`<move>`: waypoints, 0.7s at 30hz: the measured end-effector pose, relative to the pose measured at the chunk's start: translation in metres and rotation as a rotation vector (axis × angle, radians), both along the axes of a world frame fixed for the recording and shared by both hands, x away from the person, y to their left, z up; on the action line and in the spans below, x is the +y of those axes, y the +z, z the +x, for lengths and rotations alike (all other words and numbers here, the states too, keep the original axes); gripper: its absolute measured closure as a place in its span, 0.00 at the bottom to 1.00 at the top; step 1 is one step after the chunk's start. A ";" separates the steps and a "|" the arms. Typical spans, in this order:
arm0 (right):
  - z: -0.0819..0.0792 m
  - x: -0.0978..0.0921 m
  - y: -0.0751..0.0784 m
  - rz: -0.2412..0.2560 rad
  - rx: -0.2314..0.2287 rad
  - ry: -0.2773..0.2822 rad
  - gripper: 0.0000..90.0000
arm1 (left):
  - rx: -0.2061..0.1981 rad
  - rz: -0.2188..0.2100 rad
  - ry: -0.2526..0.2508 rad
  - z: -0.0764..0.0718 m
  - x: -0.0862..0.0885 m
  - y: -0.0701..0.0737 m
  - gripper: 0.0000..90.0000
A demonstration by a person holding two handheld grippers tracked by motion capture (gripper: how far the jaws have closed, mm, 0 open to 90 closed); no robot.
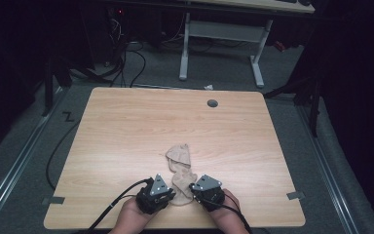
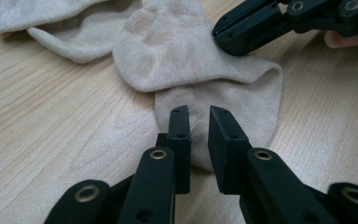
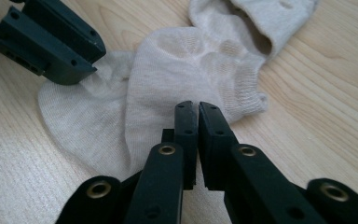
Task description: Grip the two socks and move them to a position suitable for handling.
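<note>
Two beige ankle socks (image 1: 179,168) lie overlapping on the tabletop (image 1: 126,131), near its front edge and roughly midway along it. Your left gripper (image 2: 199,111) hovers over the lower sock's end with its fingers slightly spread, a narrow gap between them and no cloth caught. Your right gripper (image 3: 198,106) has its fingers almost pressed together over the upper sock; whether they pinch fabric, I cannot tell. Take one layer only at each end, lift a little, then draw the socks apart. There's ample bare wood beyond the socks and to either side; the front edge sits close behind your hands (image 1: 226,214).
</note>
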State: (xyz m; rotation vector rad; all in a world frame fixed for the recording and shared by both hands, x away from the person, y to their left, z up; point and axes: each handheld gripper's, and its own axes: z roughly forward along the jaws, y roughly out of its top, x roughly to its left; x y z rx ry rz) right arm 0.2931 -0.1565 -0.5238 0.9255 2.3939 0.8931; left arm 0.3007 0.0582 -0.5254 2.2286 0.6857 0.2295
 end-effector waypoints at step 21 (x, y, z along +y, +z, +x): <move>0.003 0.028 0.004 0.033 -0.001 0.025 0.91 | 0.000 -0.009 0.001 0.000 0.001 -0.001 0.88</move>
